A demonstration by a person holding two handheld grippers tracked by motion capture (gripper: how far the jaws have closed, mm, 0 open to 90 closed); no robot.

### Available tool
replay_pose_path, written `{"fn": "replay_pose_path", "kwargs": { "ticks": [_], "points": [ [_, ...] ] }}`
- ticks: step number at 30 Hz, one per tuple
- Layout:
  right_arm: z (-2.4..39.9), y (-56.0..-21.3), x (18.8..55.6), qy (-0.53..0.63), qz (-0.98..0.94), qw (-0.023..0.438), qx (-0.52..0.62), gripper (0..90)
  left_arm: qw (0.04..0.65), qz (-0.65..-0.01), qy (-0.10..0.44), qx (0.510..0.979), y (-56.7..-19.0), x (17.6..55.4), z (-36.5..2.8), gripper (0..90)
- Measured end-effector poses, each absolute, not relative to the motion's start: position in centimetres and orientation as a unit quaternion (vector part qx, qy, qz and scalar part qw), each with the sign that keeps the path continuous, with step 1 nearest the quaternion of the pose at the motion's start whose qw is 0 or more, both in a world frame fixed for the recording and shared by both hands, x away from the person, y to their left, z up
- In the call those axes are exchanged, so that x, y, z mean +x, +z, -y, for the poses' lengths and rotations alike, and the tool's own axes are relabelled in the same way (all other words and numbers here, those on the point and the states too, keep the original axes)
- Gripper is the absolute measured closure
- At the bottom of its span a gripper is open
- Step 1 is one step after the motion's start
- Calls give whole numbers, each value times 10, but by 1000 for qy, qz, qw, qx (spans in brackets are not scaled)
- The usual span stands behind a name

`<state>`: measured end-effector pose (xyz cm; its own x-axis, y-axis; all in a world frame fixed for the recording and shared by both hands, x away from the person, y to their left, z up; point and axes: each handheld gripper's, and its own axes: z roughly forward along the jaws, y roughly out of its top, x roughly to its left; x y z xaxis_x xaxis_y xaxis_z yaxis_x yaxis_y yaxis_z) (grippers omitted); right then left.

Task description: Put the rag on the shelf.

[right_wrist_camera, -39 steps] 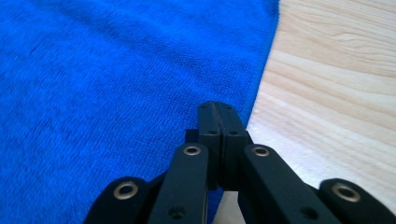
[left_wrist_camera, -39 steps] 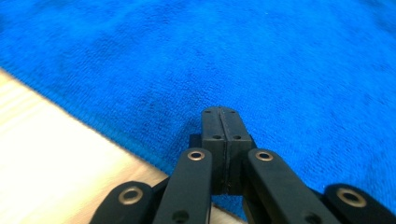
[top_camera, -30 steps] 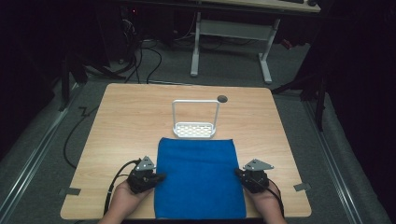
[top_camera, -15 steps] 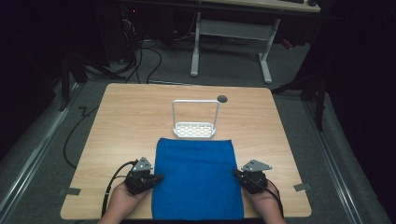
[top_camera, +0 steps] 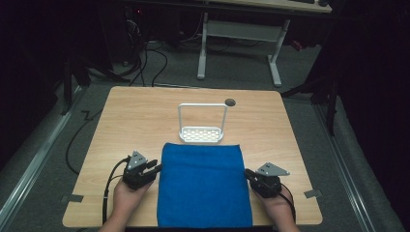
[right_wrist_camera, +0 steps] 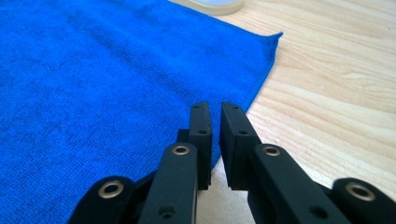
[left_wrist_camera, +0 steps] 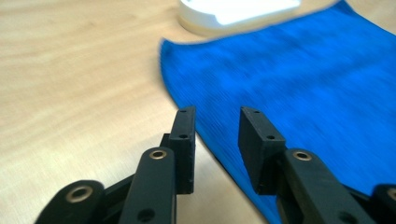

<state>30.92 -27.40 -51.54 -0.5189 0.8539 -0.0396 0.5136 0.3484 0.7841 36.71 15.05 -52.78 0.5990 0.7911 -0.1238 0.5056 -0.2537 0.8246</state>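
Note:
A blue cloth lies flat on the near half of the wooden table. My left gripper sits at its left edge. In the left gripper view the gripper has its jaws apart, having just been opening, with nothing between them and the cloth edge just below. My right gripper rests at the cloth's right edge. Its jaws have just been opening to a narrow gap that holds nothing, and the cloth spreads to their left.
A white perforated rack with a tall wire handle stands just beyond the cloth's far edge, also visible as a rack in the left gripper view. A small dark hole marks the table's far side. Bare wood flanks the cloth.
My left gripper has shifted a little forward along the cloth's left edge and its jaws have parted. The right gripper's jaws have parted slightly. The cloth lies as before.

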Motion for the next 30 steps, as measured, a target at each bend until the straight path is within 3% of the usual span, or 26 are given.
{"fn": "replay_pose_path", "kwargs": {
  "ticks": [14,23,28,30],
  "points": [
    [279,-514,309,377,-787,231,431,806,403,-441,195,778,-529,424,-123,618],
    [278,-517,311,373,-791,224,431,800,392,-447,179,784,-534,445,-111,573],
    [279,-518,312,372,-790,222,433,771,384,-452,179,785,-535,449,-108,639],
    [278,-520,313,371,-790,222,436,737,387,-449,173,787,-535,449,-109,720]
  ]
}}
